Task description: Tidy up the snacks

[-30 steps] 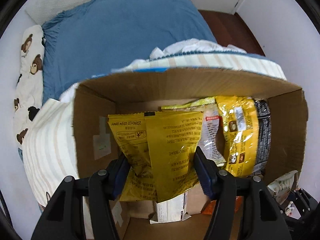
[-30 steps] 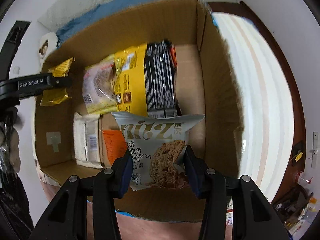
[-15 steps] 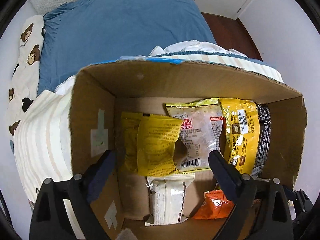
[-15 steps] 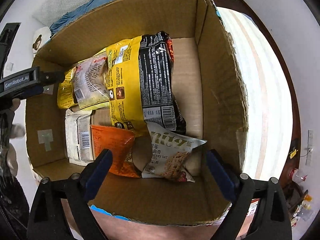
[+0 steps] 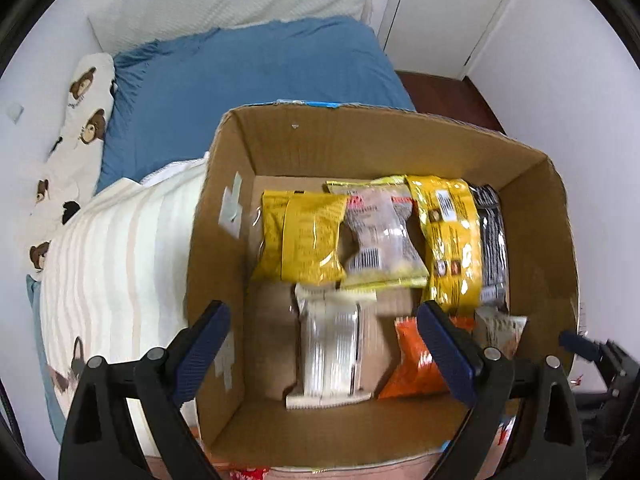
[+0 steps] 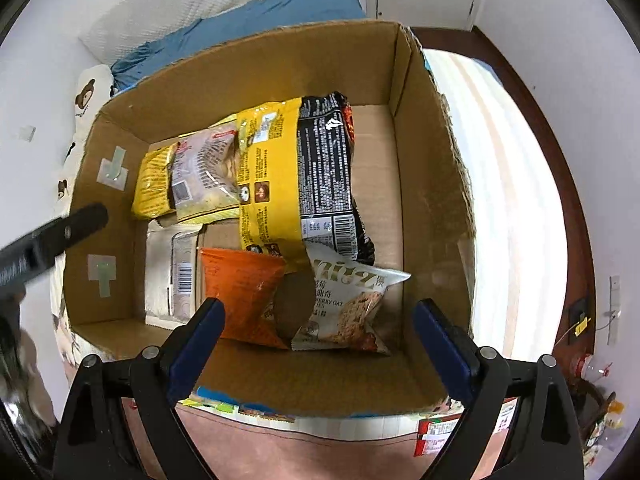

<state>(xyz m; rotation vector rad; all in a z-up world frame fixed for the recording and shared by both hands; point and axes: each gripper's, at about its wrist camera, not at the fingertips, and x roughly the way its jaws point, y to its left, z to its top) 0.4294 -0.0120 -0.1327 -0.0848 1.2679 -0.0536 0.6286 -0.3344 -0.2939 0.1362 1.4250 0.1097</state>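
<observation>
left claw spread | right claw spread | corrugated cardboard box | crinkly foil packets

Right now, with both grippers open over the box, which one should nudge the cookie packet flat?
Right, probably. The right gripper hangs open just in front of the cookie packet, in the box's near right corner. The left gripper sits over the white packet, further left.

Ahead of my left claw the box sits on the bed, with four packets in a row along its far wall, the noodle pack straight ahead between my fingers, and the chip bag and oat cookie bag to its right.
</observation>
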